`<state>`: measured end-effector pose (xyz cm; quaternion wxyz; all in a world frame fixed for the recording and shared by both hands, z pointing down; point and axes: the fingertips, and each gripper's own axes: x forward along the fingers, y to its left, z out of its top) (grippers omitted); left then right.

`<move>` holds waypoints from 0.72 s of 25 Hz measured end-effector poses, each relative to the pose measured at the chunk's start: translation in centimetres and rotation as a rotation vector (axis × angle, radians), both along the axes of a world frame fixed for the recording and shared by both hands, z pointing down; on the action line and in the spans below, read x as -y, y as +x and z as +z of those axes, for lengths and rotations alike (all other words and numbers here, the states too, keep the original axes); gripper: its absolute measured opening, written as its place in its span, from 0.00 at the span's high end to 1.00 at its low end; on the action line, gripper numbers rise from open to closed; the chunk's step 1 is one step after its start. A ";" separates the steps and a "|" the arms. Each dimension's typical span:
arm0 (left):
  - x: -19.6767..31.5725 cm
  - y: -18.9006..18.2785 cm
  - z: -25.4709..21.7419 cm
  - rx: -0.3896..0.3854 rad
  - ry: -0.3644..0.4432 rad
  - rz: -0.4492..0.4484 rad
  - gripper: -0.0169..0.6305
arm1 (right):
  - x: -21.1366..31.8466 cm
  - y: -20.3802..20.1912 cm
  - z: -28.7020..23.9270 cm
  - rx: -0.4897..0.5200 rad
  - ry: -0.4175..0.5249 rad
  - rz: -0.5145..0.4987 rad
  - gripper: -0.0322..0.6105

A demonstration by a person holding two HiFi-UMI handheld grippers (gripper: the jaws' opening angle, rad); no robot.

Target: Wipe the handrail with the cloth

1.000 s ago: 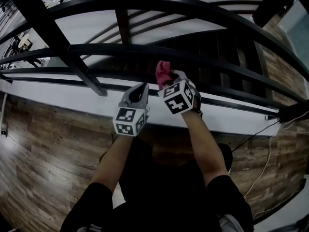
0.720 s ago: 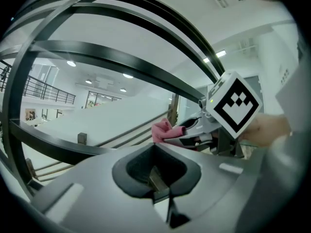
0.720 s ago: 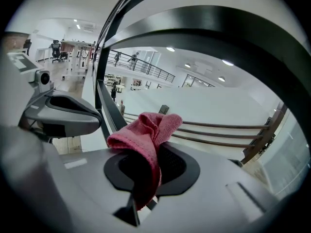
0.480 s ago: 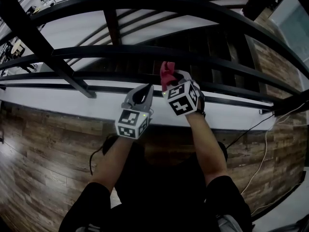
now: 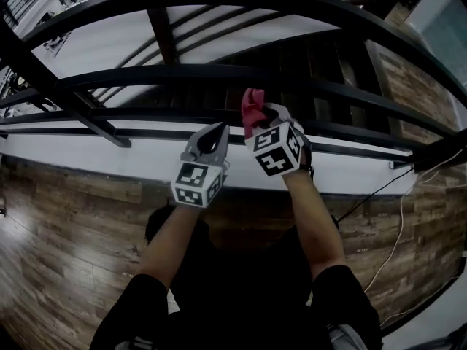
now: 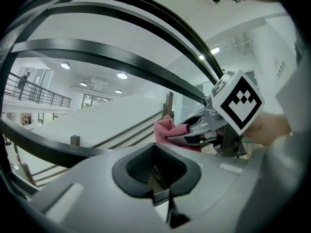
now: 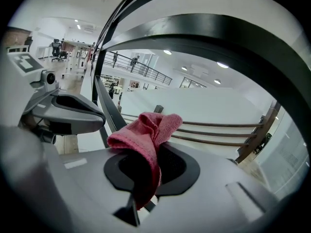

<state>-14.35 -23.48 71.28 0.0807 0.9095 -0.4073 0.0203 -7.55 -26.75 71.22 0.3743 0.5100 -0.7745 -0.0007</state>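
Left gripper (image 5: 210, 135) is hanging clenched with nothing between its jaws, below the black handrail (image 5: 146, 76). Just right of it, right gripper (image 5: 257, 122) is pinching the pink cloth (image 5: 251, 106), which is sticking up just under that rail. Marker cubes (image 5: 193, 183) are showing black-and-white square patterns.

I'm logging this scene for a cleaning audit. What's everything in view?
railing bars: several, black, curving across the top
ledge: one, white, below the bars
floor: one, brown wood planks, underneath
cables: two, white and black, floor at right
cloth: one, pink, clamped in the right gripper
forearms: two, bare with black sleeves, bottom centre
left gripper: one, grey, shut, empty, beside the right
right gripper: one, grey, shut on the cloth
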 end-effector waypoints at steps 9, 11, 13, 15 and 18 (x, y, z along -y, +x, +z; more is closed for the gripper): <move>-1.4 5.7 0.3 -0.012 0.032 -0.023 0.97 | -1.4 5.1 -0.6 -0.010 0.035 -0.060 0.87; -1.5 6.6 0.4 -0.019 0.026 -0.052 0.97 | -1.7 6.3 -0.7 -0.002 0.040 -0.079 0.87; -1.7 7.7 0.2 -0.025 0.023 -0.081 0.97 | -1.8 7.3 -1.0 0.031 0.040 -0.089 0.87; -1.9 8.9 -0.3 -0.024 0.021 -0.108 0.97 | -2.0 8.1 -1.4 0.051 0.037 -0.100 0.87; -2.9 10.6 -0.7 -0.008 0.017 -0.139 0.97 | -2.5 9.3 -1.7 0.041 0.026 -0.127 0.87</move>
